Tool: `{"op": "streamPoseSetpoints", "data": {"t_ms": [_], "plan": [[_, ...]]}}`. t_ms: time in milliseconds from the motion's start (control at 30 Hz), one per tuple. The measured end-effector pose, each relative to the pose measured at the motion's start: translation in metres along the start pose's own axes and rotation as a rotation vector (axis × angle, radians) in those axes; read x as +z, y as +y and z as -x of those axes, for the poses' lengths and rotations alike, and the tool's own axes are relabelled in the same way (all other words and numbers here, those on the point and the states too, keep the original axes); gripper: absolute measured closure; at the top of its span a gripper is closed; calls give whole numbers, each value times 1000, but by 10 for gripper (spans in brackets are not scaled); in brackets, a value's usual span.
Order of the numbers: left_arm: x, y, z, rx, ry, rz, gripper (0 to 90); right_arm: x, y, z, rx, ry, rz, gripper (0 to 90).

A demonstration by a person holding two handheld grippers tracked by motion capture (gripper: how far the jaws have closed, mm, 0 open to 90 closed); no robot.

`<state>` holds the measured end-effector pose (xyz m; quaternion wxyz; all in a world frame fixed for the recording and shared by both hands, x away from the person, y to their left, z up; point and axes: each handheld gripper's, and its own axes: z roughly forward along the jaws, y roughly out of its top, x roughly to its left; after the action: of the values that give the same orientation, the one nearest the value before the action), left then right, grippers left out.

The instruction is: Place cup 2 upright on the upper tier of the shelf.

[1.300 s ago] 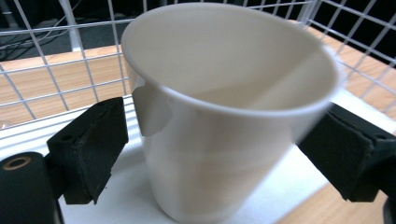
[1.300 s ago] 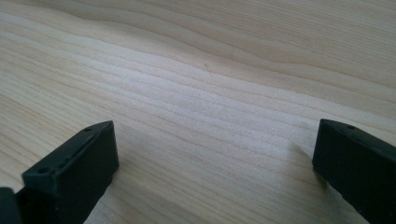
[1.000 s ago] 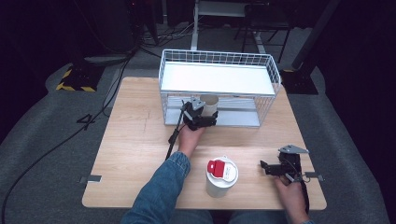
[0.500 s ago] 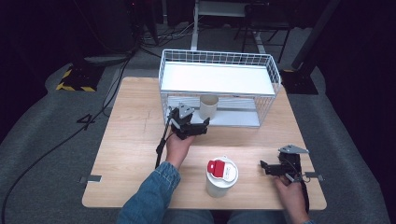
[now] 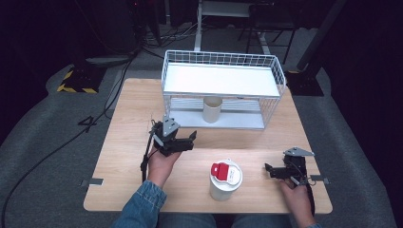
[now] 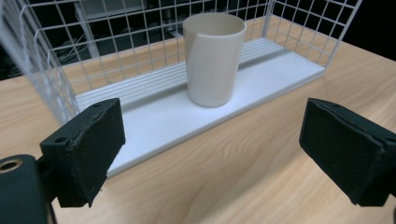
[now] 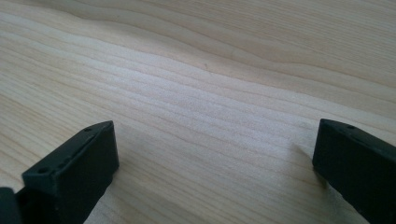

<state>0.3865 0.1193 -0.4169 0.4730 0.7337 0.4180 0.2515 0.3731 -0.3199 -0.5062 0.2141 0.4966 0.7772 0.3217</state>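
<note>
Left gripper view | cup [image 6: 214, 58] whole | fingers [image 6: 88, 149] edge-cropped, apart, empty

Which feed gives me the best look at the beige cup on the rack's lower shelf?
The left gripper view: the beige cup stands upright, close and unobstructed, on the white lower shelf, with its open rim visible. In the high view the cup is small and sits under the rack's upper shelf. The right gripper view faces bare tabletop.
</note>
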Motion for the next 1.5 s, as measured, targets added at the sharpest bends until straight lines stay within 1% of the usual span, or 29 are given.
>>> {"op": "streamPoseSetpoints", "data": {"t_ms": [33,67,167,233,267,300,367,400,433,467,500,633,733,767,800,833,867,967,1067,1233,1300,1400,1433,1500], "plan": [[-3,-3,0,-5,-2,-4,75,0,0,0,0,0,0,5],[-4,-5,0,1,-9,-18,74,0,0,0,0,0,0,5],[-8,-14,0,39,-14,-86,74,0,0,0,0,0,0,5],[-12,-21,0,33,-25,-96,74,0,0,0,0,1,0,5],[-13,-28,-1,19,-15,-97,74,0,0,0,0,1,-1,5],[-13,-28,-1,19,-15,-97,74,0,0,0,0,1,-1,5],[-12,-31,-2,25,-17,-146,74,0,0,0,-1,3,-2,2],[-14,-33,-2,25,-9,-155,74,0,0,1,-6,12,-4,2],[-15,-34,-2,27,-7,-149,73,0,0,2,-13,20,-3,2],[-17,-36,-3,16,-5,-135,75,-1,0,2,-16,23,-3,2],[-18,-37,-5,9,-13,-135,75,-1,0,2,-16,23,-3,2],[-20,-46,-8,5,-8,-165,76,-1,0,3,-23,31,-5,0],[-23,-50,-10,7,-3,-176,81,0,0,4,-27,42,-7,0],[-23,-52,-10,2,-4,-179,84,-1,1,4,-35,45,-18,4],[-24,-53,-11,-3,-2,-179,85,-2,2,5,-48,55,-33,30],[-24,-55,-12,-10,-5,-182,86,-4,3,5,-56,64,-42,79],[-25,-56,-13,-14,-4,-187,88,-6,4,4,-66,72,-44,109],[-28,-63,-16,-18,9,-201,91,-11,7,3,-91,71,-25,111],[-33,-72,-21,-36,28,-214,92,-17,11,3,-99,82,0,110],[-40,-86,-29,-64,66,-234,96,-19,14,4,-102,88,15,111],[-41,-90,-31,-57,75,-246,98,-19,15,4,-100,91,19,110],[-40,-98,-35,-70,89,-263,105,-22,17,6,-99,98,37,111],[-40,-100,-36,-76,92,-265,109,-23,17,6,-93,109,46,110],[-41,-102,-38,-75,95,-273,113,-25,18,5,-94,120,53,111]]}}
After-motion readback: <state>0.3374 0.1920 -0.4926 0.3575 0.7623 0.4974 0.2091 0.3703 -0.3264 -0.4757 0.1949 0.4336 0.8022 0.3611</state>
